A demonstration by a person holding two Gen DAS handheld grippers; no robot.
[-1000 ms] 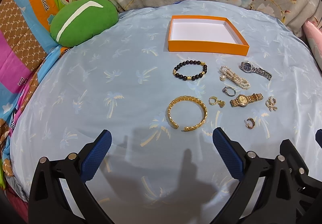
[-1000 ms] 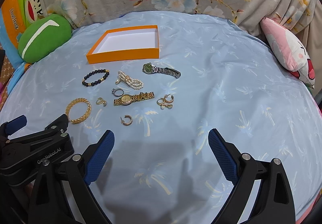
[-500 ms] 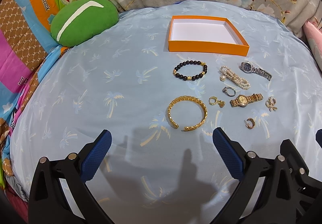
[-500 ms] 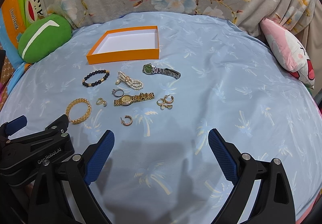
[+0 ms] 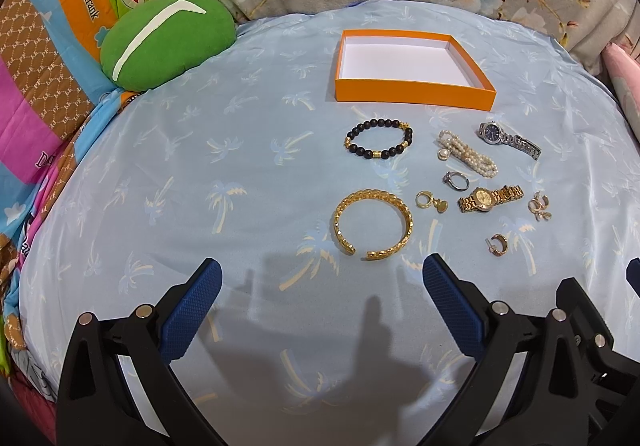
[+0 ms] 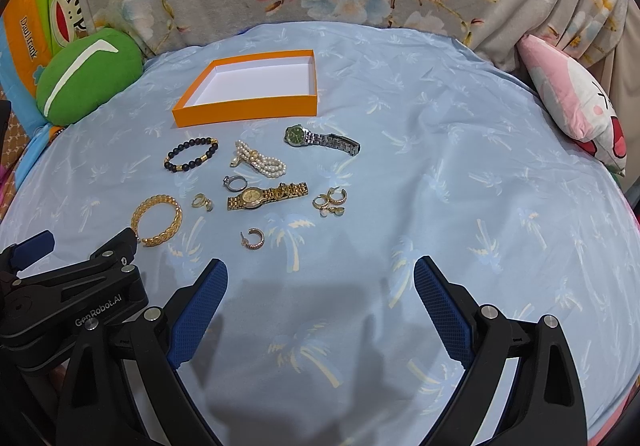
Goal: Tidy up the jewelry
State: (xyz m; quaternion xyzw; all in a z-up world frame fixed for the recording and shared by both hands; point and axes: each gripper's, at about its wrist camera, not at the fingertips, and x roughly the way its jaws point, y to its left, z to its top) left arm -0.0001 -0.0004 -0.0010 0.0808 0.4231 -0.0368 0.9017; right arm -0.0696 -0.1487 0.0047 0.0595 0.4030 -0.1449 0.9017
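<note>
Left gripper [image 5: 320, 278]: two black moulded plastic arms, triangular in outline with open cut-outs. Each finger carries a blue pad [image 5: 191, 312] with a fine knurled, cross-hatched texture. Round silver screw heads sit at the pivot points of each arm.

Right gripper [image 6: 320, 278]: identical build, with black skeletal arms, blue textured pads [image 6: 440, 312] and silver screws. In the right wrist view, the left unit's black body bears white "GenRobot.AI" lettering on its side.

Left tool [image 5: 320, 278] jaws spread wide, empty; right tool [image 6: 320, 278] likewise.
</note>
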